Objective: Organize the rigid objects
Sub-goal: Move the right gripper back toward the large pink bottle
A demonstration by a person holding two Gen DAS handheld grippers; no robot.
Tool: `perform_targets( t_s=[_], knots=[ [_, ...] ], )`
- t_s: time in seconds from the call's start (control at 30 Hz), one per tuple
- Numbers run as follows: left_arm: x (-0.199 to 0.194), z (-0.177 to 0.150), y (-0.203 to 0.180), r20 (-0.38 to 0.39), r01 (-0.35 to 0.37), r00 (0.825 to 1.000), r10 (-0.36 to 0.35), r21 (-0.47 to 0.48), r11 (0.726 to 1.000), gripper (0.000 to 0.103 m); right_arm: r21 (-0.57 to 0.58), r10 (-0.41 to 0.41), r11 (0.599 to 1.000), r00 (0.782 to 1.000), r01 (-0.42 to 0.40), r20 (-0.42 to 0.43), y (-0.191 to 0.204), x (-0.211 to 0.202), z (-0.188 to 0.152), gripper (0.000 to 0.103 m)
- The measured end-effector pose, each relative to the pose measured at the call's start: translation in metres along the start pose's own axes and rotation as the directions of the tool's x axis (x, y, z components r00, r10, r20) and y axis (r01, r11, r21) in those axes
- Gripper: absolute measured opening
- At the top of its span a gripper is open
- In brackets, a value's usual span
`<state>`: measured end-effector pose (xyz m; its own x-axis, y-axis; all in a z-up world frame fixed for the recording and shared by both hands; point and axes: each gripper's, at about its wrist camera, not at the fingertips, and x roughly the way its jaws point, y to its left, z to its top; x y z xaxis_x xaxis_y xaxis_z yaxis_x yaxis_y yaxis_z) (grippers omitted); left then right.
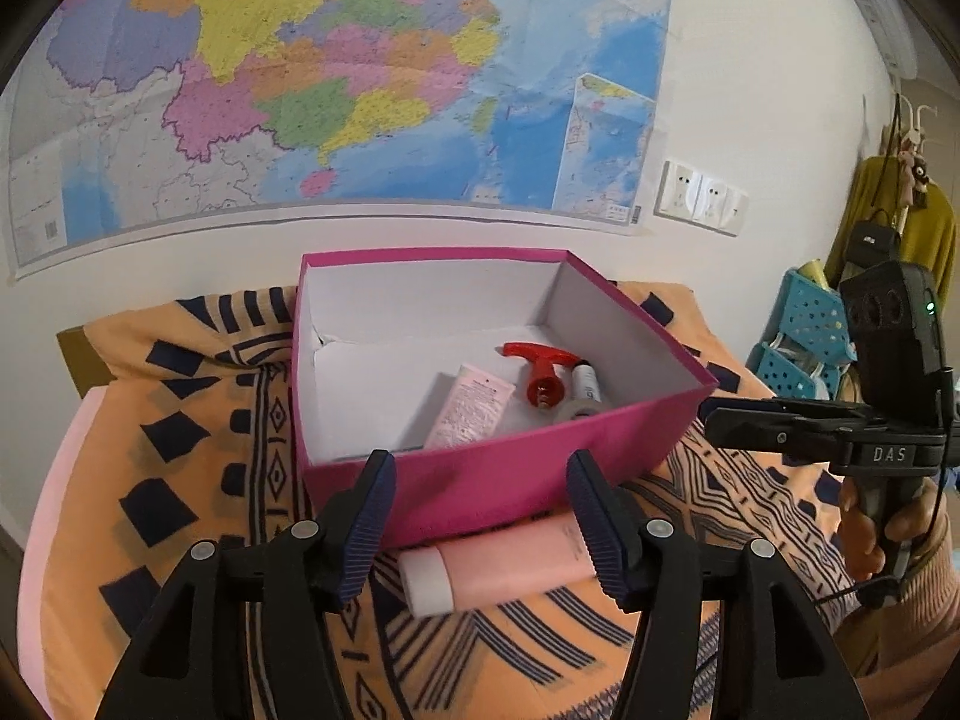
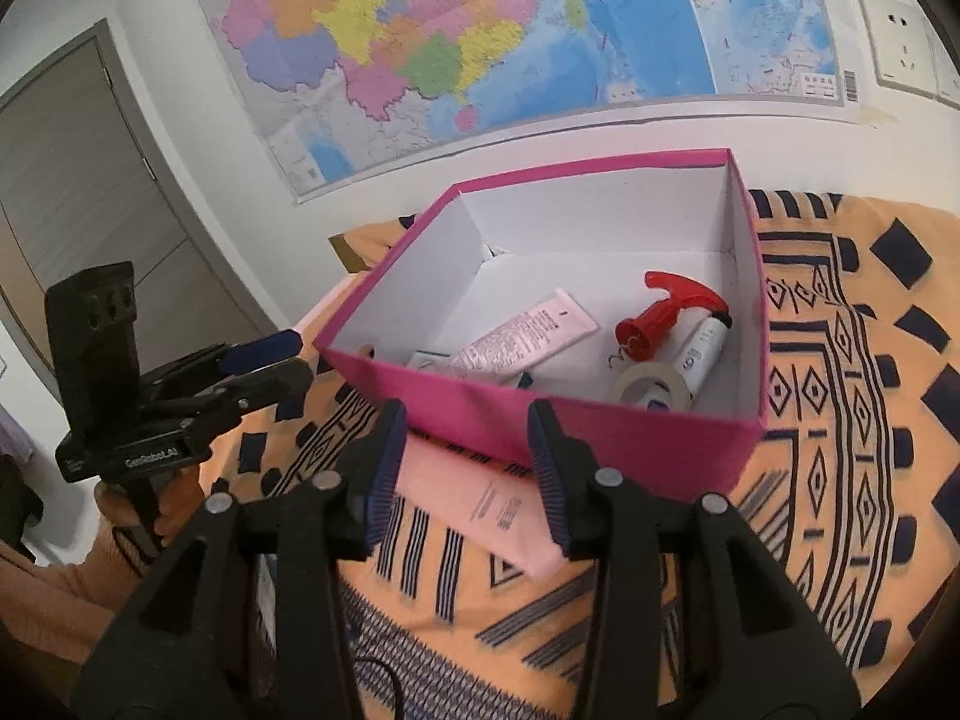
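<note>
A pink tube [image 1: 471, 405], a red-handled tool [image 1: 537, 375], a white bottle [image 1: 585, 384] and a tape roll [image 2: 648, 387] are already gathered inside the magenta box [image 1: 480, 480]. One pink bottle [image 1: 504, 564] is left outside, lying on the patterned cloth [image 1: 198, 480] just against the box's near wall. Both the left gripper [image 1: 480, 519] and right gripper [image 2: 465, 468] are held with jaws spread and empty near that bottle.
</note>
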<state>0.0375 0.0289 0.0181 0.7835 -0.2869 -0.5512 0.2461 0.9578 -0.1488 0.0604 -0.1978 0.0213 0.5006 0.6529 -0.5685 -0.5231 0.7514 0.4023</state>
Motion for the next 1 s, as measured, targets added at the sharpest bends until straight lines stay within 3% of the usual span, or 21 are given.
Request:
perform_targets(
  t_s=[0.13, 0.43, 1.0],
  knots=[
    [-0.003, -0.015, 0.003, -0.014, 0.006, 1.0, -0.006, -0.017, 1.0, 0.067, 0.036, -0.005, 0.999, 1.0, 0.006, -0.021, -0.008, -0.001, -0.018, 0.045],
    [0.026, -0.047, 0.013, -0.156, -0.048, 0.987, 0.038, -0.062, 0.997, 0.067, 0.157, -0.03, 0.986, 0.987, 0.055, -0.155, -0.038, 0.035, -0.063, 0.047],
    [0.059, -0.054, 0.014, -0.241, -0.033, 0.97, 0.01, -0.089, 0.995, 0.063, 0.191, -0.065, 0.977, 0.982, 0.098, -0.175, -0.049, 0.068, -0.062, 0.047]
  ],
)
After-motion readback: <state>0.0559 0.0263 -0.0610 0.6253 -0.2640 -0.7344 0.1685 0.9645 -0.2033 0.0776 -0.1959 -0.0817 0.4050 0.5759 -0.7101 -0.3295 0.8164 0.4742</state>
